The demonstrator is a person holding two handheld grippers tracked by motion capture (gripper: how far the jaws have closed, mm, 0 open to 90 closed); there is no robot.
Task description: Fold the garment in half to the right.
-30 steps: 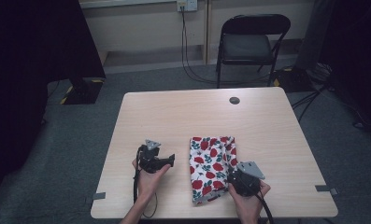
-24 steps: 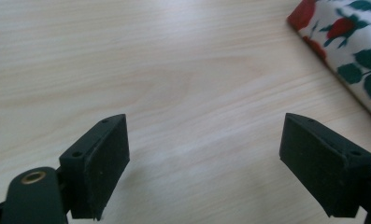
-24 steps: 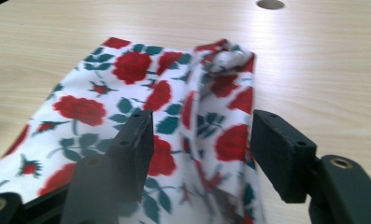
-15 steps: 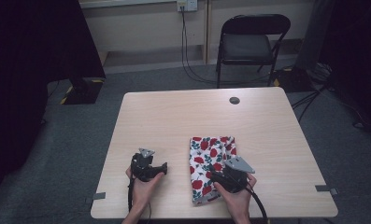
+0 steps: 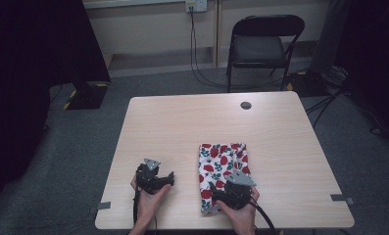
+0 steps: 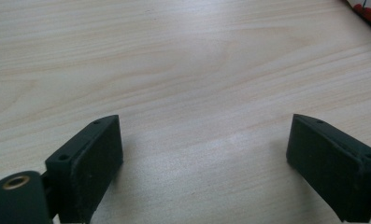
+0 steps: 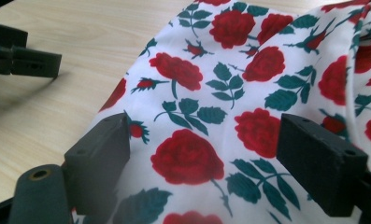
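Observation:
A folded white cloth printed with red roses and green leaves (image 5: pixel 224 164) (image 7: pixel 230 79) lies on the pale wooden table (image 5: pixel 192 127), right of centre near the front edge. My right gripper (image 5: pixel 215 193) (image 7: pixel 206 135) hovers over the cloth's near end. Its jaws have just been opening and stand apart, with the cloth below them and the pads not pressing on it. My left gripper (image 5: pixel 168 178) (image 6: pixel 206 135) is over bare wood to the cloth's left. Its jaws have also just opened wider and hold nothing. A corner of the cloth (image 6: pixel 367 9) lies off to the right in the left gripper view.
A small black round disc (image 5: pixel 246 105) sits near the table's far edge. Behind the table stands a black folding chair (image 5: pixel 265 44), with cables on the floor. Grey tape strips (image 5: pixel 103 205) (image 5: pixel 341 198) mark the front corners. The left gripper (image 7: pixel 22 56) appears at upper left in the right gripper view.
My right gripper has moved left from the cloth's near right corner to over its near end, and its jaws have spread. The left gripper has sunk slightly toward the table.

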